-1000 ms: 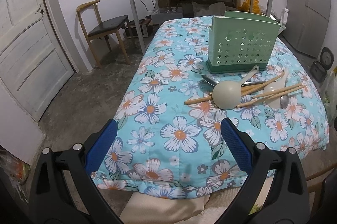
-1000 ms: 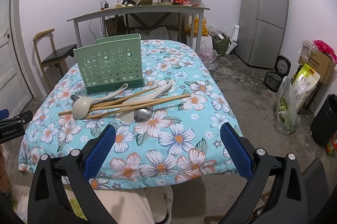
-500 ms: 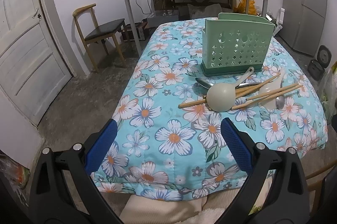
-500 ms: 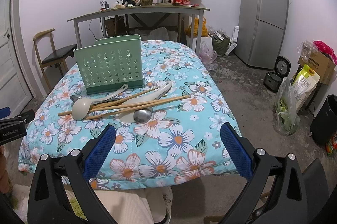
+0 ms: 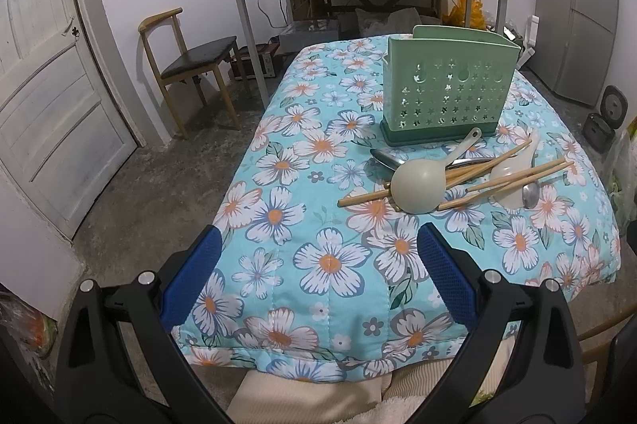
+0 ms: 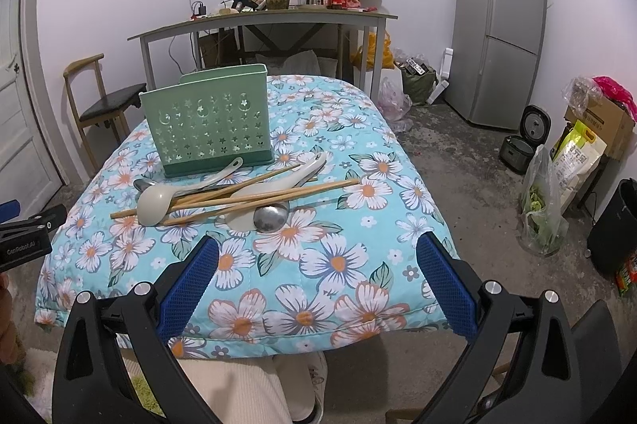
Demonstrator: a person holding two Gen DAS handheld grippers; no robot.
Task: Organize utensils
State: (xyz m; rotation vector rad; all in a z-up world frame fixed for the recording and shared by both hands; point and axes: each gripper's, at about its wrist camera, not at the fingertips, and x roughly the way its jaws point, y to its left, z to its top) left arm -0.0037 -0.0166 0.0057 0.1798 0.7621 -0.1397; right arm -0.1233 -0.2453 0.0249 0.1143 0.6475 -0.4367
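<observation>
A green perforated utensil holder [image 5: 446, 91] [image 6: 209, 121] stands upright on the floral-covered table [image 5: 318, 256] [image 6: 342, 264]. In front of it lies a pile of utensils: a pale ladle [image 5: 418, 183] [image 6: 155, 203], wooden chopsticks [image 5: 513, 175] [image 6: 254, 199], a white spoon [image 6: 290, 171] and metal spoons [image 5: 530, 195] [image 6: 270, 217]. My left gripper [image 5: 316, 247] is open and empty over the table's near left part. My right gripper [image 6: 318, 256] is open and empty over the near edge, short of the pile.
A wooden chair [image 5: 187, 65] and a door [image 5: 43, 97] are on the left. A cluttered grey desk [image 6: 262, 22] stands behind the table. A fridge [image 6: 501, 30], bags [image 6: 541, 209] and a black bin [image 6: 613, 225] are on the right.
The left gripper has moved left and a little forward, so the holder and pile sit further right in its view. The right gripper has barely moved. Both stay open.
</observation>
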